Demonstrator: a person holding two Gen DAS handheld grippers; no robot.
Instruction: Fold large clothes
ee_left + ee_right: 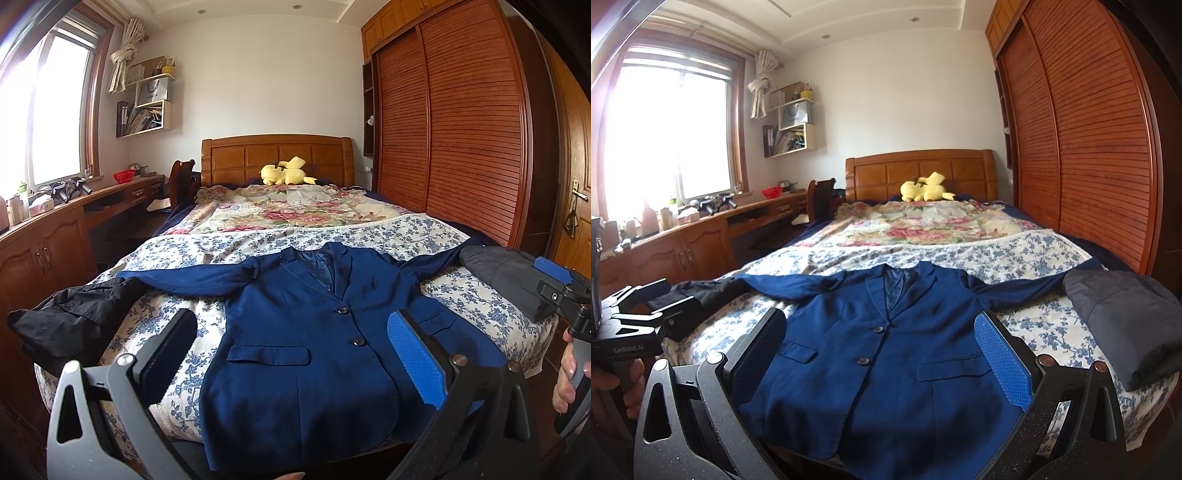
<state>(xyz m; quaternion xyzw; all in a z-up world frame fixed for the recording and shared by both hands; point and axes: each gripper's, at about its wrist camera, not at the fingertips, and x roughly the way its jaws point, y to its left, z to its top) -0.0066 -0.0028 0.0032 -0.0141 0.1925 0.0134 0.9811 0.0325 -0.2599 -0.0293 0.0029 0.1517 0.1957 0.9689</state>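
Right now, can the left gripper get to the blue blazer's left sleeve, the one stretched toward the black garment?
Probably yes. The left gripper is open and holds nothing, and the blue blazer lies flat with that sleeve uncovered. Only its cuff end meets the black garment, so the approach looks free.

A: What fills the room?

B: A bed with a wooden headboard (pixel 275 155), spread with a blue-flowered sheet (pixel 229 245) and, farther back, a rose-patterned quilt (pixel 280 210).

A: Anything on the quilt?

B: A yellow plush toy (pixel 925 189) lies against the headboard.

A: And around the bed?

B: A slatted wooden wardrobe (pixel 454 129) stands on the right. On the left, a bright window (pixel 665 136) sits above a long wooden desk (pixel 701 236), with wall shelves (pixel 147 99) beside it.
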